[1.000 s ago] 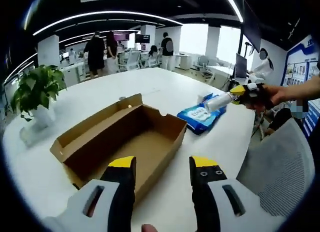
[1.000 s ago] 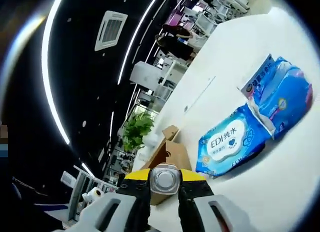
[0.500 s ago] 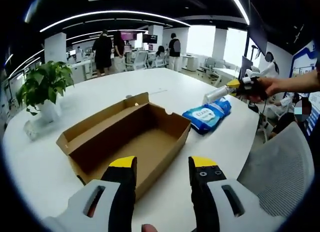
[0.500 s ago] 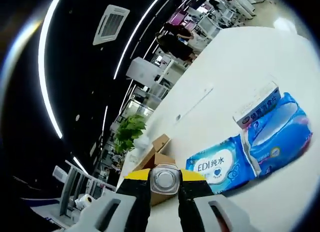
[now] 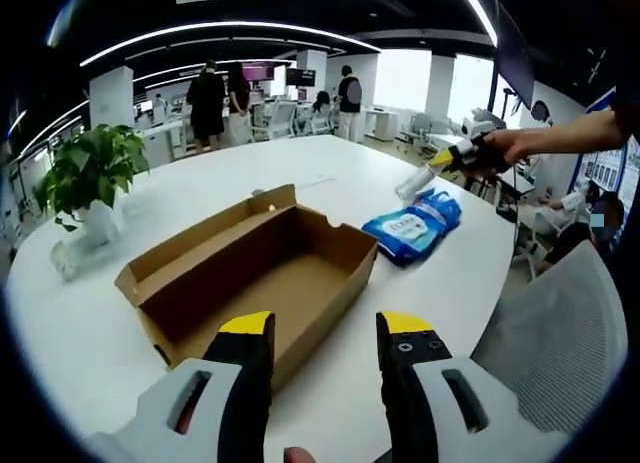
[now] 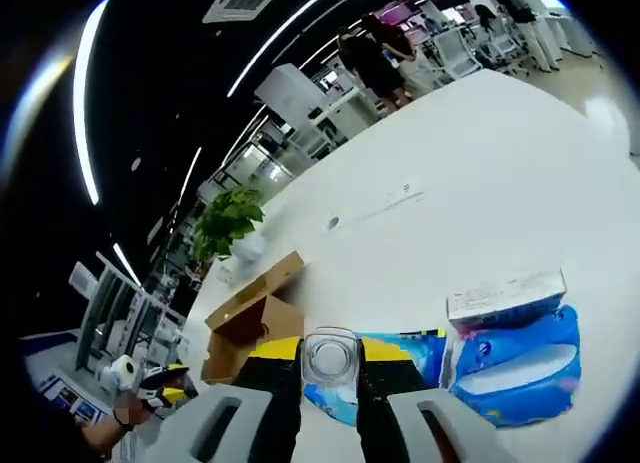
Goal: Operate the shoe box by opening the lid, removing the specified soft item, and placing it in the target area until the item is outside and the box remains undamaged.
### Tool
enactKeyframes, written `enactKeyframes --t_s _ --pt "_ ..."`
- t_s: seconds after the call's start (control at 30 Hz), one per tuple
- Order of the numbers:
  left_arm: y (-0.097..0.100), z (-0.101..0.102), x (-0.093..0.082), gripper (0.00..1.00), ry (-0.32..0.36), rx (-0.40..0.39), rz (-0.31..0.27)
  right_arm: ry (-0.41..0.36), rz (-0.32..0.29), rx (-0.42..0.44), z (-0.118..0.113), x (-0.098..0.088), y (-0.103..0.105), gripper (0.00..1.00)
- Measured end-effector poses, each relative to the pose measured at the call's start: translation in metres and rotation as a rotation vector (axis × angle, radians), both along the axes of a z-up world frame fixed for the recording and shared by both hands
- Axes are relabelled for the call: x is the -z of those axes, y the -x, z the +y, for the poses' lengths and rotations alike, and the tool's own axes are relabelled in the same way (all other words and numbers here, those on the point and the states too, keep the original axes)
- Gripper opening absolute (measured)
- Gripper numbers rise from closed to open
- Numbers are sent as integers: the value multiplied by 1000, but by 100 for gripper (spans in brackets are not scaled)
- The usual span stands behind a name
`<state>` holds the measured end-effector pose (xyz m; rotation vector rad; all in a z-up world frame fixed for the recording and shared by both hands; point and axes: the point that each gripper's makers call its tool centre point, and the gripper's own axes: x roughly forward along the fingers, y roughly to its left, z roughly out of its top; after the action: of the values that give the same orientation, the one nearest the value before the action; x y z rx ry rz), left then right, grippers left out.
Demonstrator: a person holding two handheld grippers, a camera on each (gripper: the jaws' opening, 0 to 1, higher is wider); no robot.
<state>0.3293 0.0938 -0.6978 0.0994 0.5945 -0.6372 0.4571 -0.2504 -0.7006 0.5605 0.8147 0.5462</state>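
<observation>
The open cardboard shoe box [image 5: 255,273] lies on the white table [image 5: 330,173], its inside bare as far as I can see. My left gripper [image 5: 322,335] hovers open just in front of the box's near end, holding nothing. Beyond the box, a person's hand holds my right gripper [image 5: 458,157] above the blue wipes pack [image 5: 414,224]. My right gripper [image 6: 330,345] is shut on a clear bottle-like item [image 6: 330,355], seen end-on. That clear item [image 5: 414,184] slants down toward the packs. The box [image 6: 248,319] shows at the left, past the jaws.
Blue wipes packs [image 6: 515,365] and a white-topped pack [image 6: 506,296] lie on the table under my right gripper. A potted plant [image 5: 84,173] stands at the far left. A grey mesh chair [image 5: 556,333] is at the right. People stand in the background.
My right gripper, still shut on the clear item, has swung left and tipped down over the blue packs. The left gripper and the box have hardly moved.
</observation>
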Motion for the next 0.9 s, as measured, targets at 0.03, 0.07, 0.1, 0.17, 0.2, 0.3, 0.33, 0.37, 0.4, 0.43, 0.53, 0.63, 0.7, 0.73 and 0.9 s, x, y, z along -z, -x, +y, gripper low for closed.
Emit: enactKeyframes --t_s 0.03,0.07,0.1,0.17,0.2,0.3,0.33,0.37,0.4,0.43,0.53,0.63,0.7,0.73,0.9 --pt "1 -1 1 41 -1 2 2 14 -1 -11 0 0 -2 16" --pt "1 -1 2 41 -1 2 4 29 -3 -23 1 1 -3 16" --pt "2 -2 2 41 -1 1 7 50 -7 -42 2 1 -6 16" --pt "4 -3 4 41 -2 5 13 98 -15 -87 3 3 -9 16" --pt "5 -4 5 41 -4 8 16 123 -18 -108 3 4 -10 16" --pt "9 -6 9 41 -10 22 27 210 -32 -191 2 7 -19 16" --pt "10 -7 10 41 -14 28 31 230 -38 -211 3 6 -21 16" --pt "11 -7 11 41 -18 32 32 249 -43 -231 3 5 -21 16" --pt "12 -7 11 41 -20 35 33 267 -49 -250 4 5 -23 16" --pt "12 -8 12 41 -22 36 34 301 -57 -286 4 4 -25 16" --pt "14 -9 13 41 -22 42 40 395 -79 -369 9 -2 -25 16" --pt "17 -9 15 41 -28 54 45 504 -117 -489 13 -9 -25 16" --pt "18 -9 17 41 -31 58 47 570 -138 -564 1 1 -35 16" --pt "19 -9 17 41 -31 58 48 610 -159 -607 0 1 -40 16" --pt "21 -7 21 40 -31 56 56 744 -204 -795 3 5 -42 16"
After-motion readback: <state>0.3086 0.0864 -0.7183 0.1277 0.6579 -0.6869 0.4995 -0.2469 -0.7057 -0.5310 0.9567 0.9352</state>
